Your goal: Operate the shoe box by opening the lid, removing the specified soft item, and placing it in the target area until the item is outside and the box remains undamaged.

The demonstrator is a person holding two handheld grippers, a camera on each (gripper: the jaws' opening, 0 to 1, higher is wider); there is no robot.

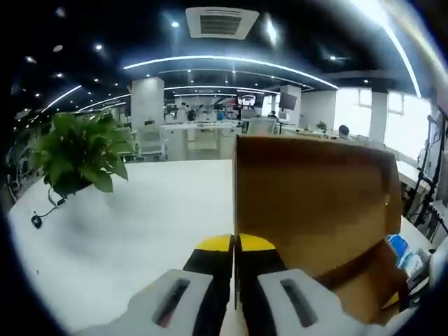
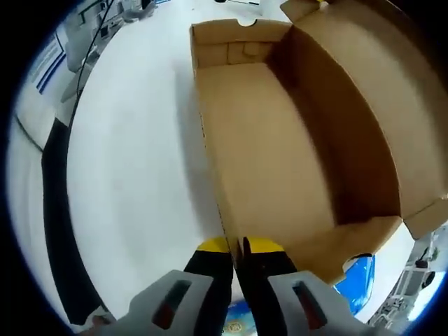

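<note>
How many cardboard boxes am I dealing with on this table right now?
1. The shoe box lies open on the white table, just beyond the right gripper; the left gripper view sees its brown wall from outside. Others may sit out of frame.

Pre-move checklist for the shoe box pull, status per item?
1. Lid open: ok, it stands up beside the box's hollow.
2. Soft item located inside the cardboard box: not ok, the bare floor shows in the right gripper view.
3. Box undamaged: cannot tell; the walls seen look intact, a flap hangs at the corner.
4. Left gripper free: ok, fingers together, nothing between them.
5. Right gripper free: ok, fingers together at the box's near edge.
6. Target area on the white table: cannot tell, unmarked.
</note>
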